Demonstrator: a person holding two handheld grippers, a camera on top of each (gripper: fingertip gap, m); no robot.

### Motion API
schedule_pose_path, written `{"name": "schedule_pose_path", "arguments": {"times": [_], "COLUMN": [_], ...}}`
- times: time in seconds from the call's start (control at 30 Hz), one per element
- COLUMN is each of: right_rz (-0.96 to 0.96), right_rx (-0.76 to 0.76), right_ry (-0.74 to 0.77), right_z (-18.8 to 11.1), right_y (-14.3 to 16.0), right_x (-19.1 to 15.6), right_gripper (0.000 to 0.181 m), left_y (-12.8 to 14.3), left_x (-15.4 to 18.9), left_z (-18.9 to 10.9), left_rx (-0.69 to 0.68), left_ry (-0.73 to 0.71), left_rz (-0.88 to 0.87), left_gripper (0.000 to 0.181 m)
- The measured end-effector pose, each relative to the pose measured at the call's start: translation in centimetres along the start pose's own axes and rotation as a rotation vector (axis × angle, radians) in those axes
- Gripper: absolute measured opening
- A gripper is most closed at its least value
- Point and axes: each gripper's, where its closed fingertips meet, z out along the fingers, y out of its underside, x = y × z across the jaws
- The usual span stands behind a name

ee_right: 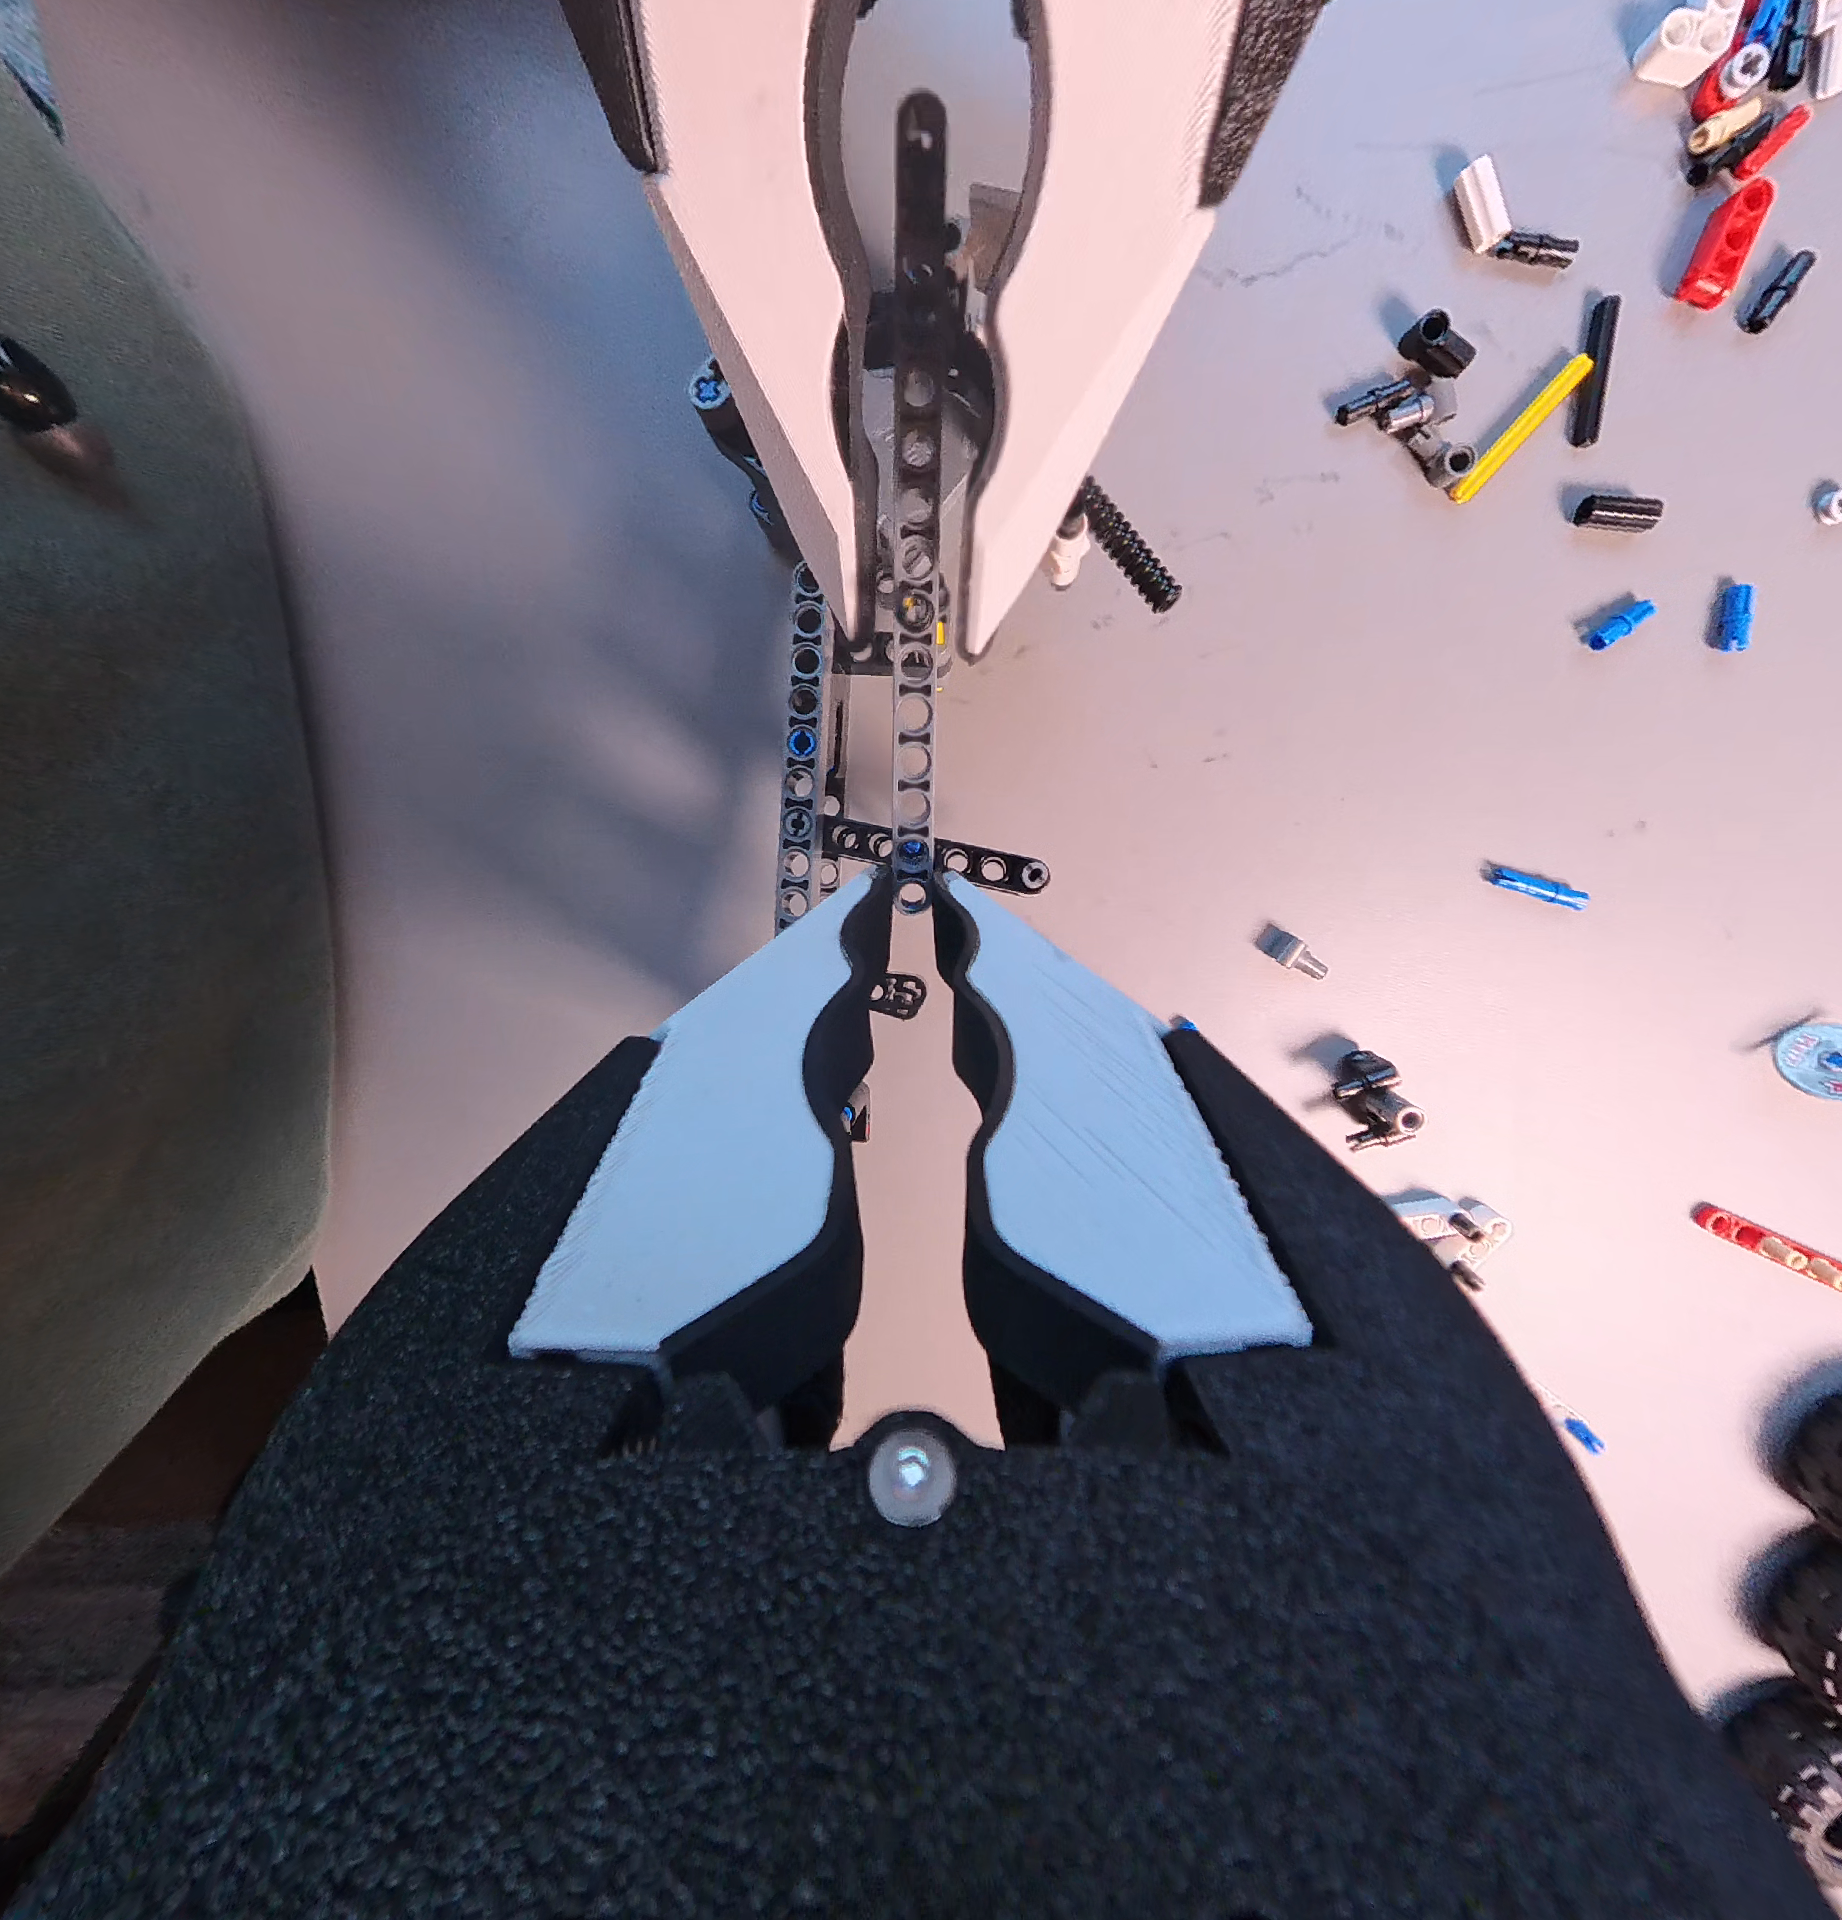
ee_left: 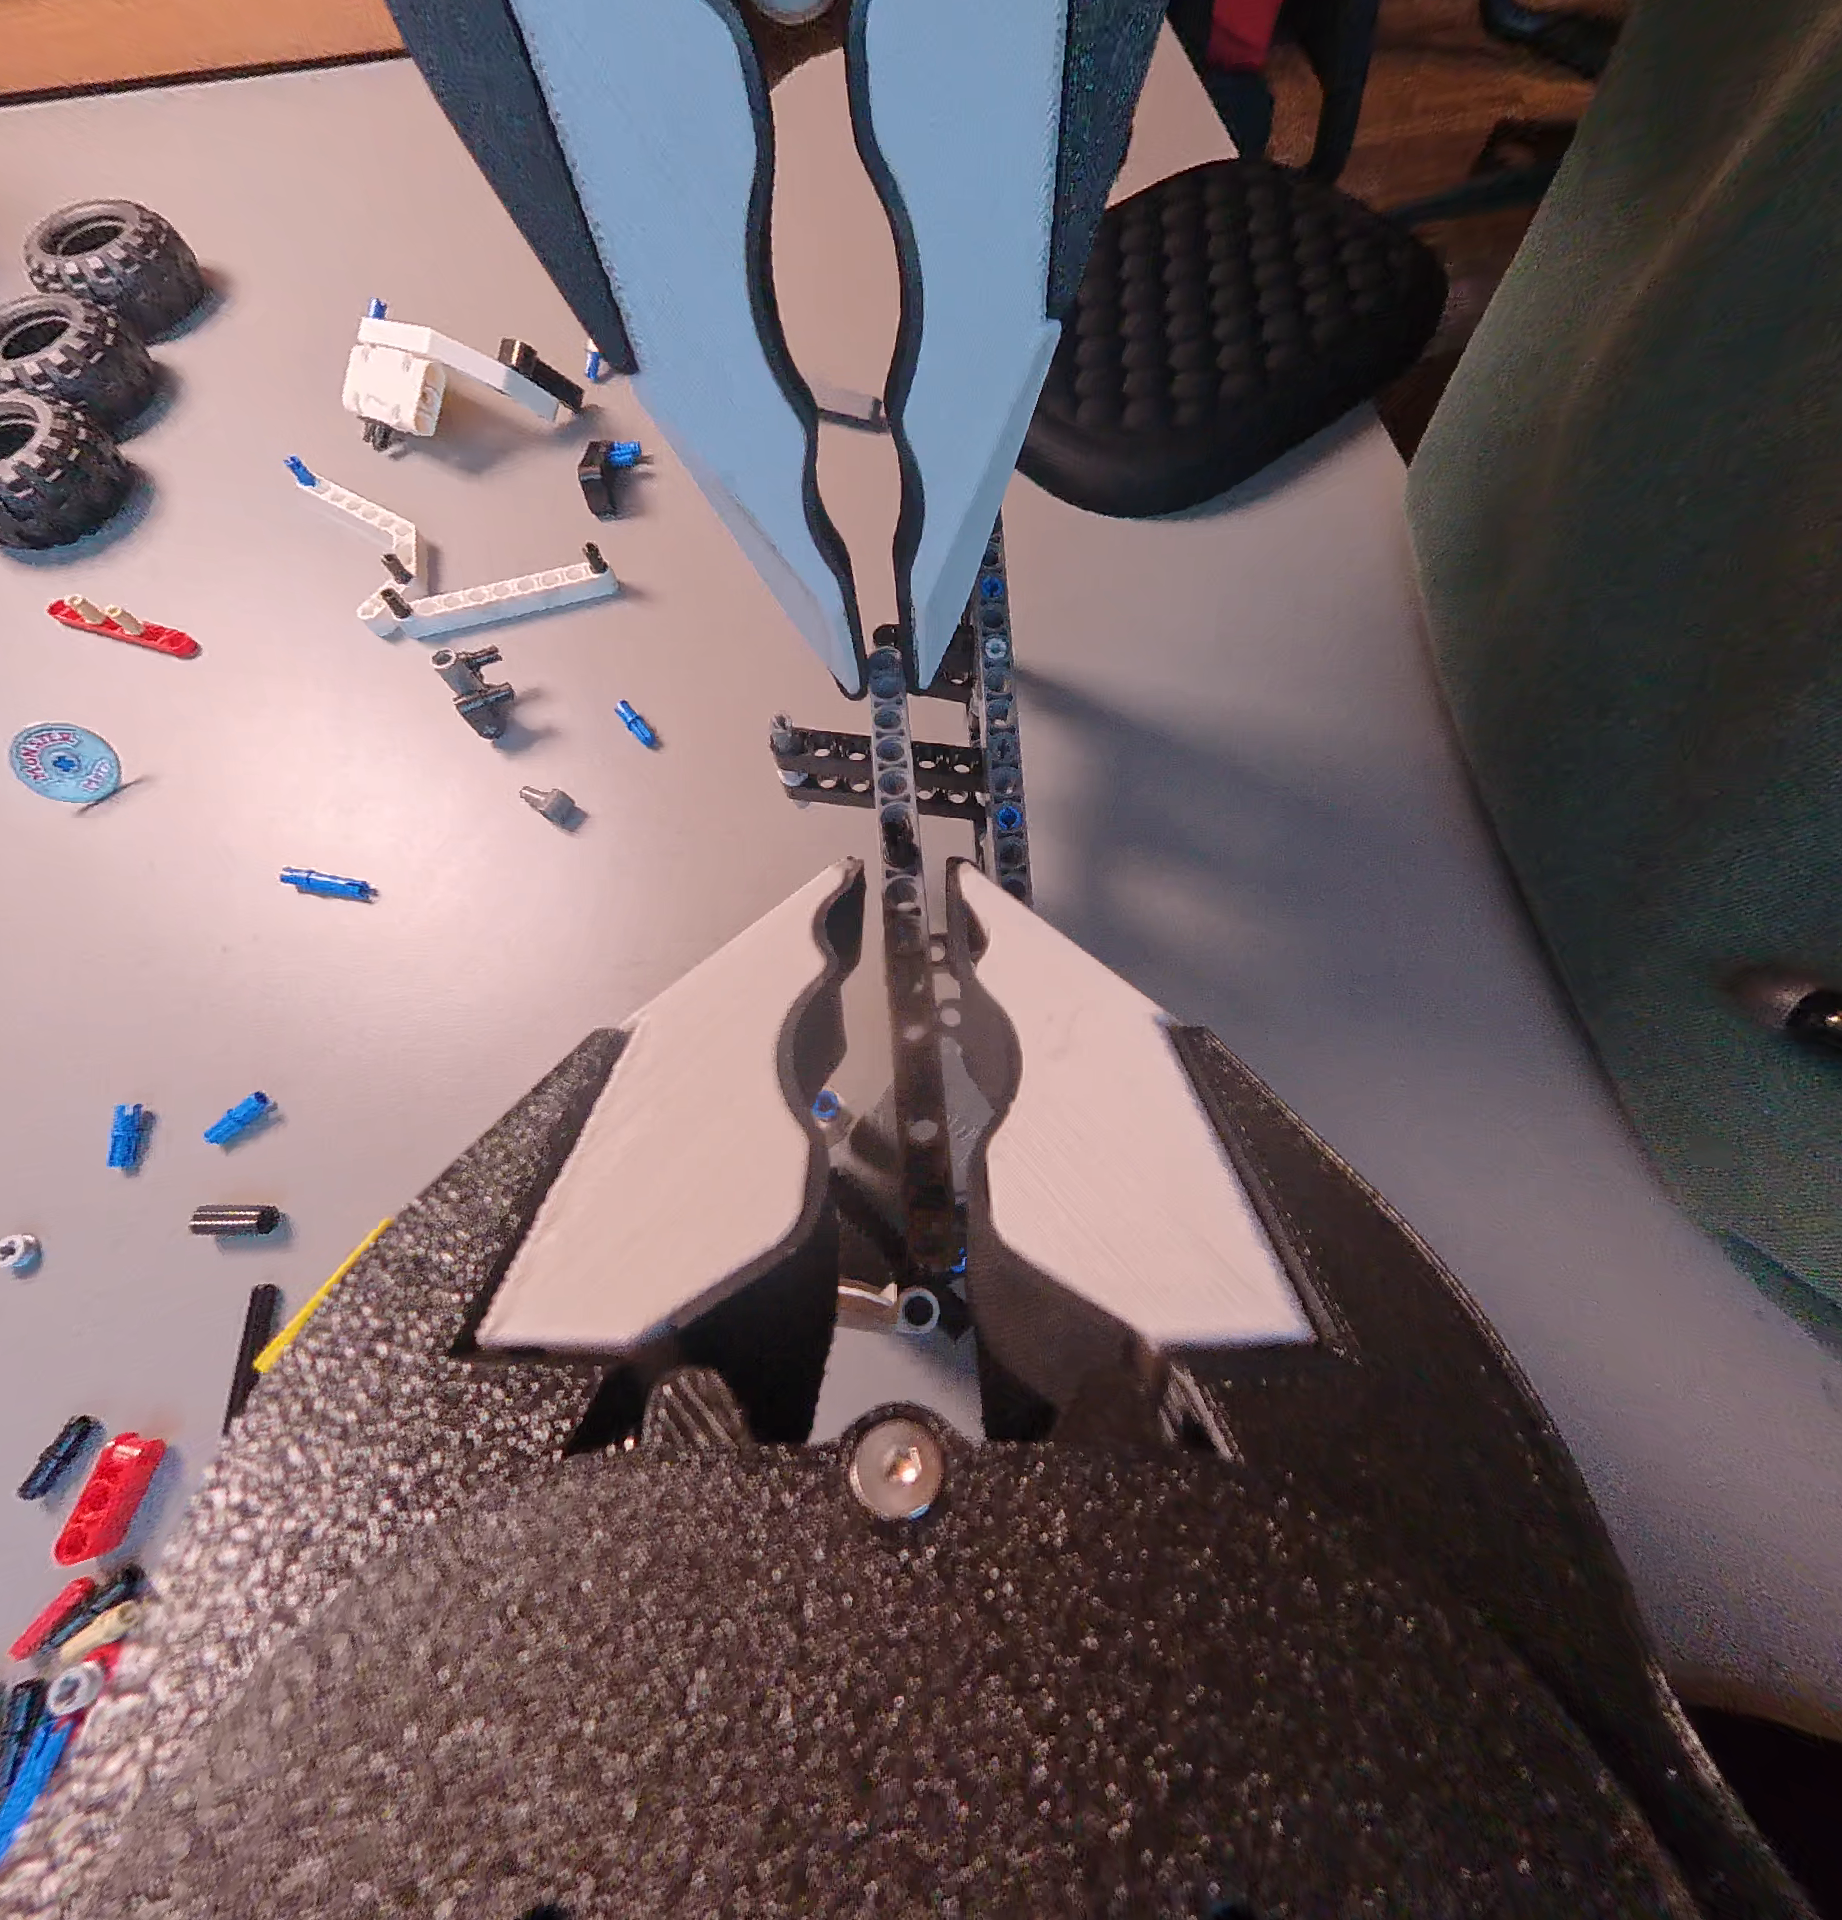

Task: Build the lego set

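Two claws are seen meeting nose to nose over the grey tabletop [ee_left: 1260, 790], with a dark grey frame of long perforated plastic beams [ee_left: 896, 769] carried between them above the surface. Nearest in the left wrist view, the left claw [ee_left: 904, 873] is drawn narrow around one end of a long beam, which runs back deep between its white fingers [ee_left: 719, 1091]. In the right wrist view, the right claw [ee_right: 909, 891] is pinched on the very tip of the same beam, so that only the last hole is gripped. Beyond it, a short black cross-beam [ee_right: 974, 862] and a second, parallel long beam [ee_right: 803, 758] are seen pinned to the frame.

Such a frame is judged to be light and fairly stiff, yet held together only by friction pins, so twisting could pop a joint. Smooth plastic may slip in a tip grip; a hold on the flat sides, close to a pinned crossing, is advised.

Farther off, loose blue pins [ee_left: 327, 883], white angled beams [ee_left: 486, 603] and three black knobbly tyres [ee_left: 44, 364] are scattered on the tabletop.
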Motion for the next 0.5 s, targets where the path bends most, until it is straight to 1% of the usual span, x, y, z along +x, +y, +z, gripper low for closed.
{"name": "schedule_pose_path", "arguments": {"times": [0.07,0.1,0.33,0.5], "right_rz": [0.004,0.005,0.021,0.045], "right_rx": [-0.009,-0.014,-0.017,0.009], "right_ry": [0.009,0.014,0.037,0.049], "right_z": [0.05,0.05,0.08,0.01], "right_y": [0.1,0.15,0.14,0.0], "right_x": [-0.04,-0.04,-0.13,-0.3], "right_gripper": [0.007,0.007,0.007,0.008], "left_y": [0.66,0.56,0.63,0.81], "left_x": [-0.17,-0.23,-0.25,-0.22], "left_z": [0.34,0.4,0.43,0.43], "left_rx": [-0.034,-0.028,-0.031,-0.046], "left_ry": [-0.025,-0.037,-0.055,-0.072], "left_rz": [0.024,0.038,0.05,0.062], "left_gripper": [0.008,0.006,0.005,0.005]}}
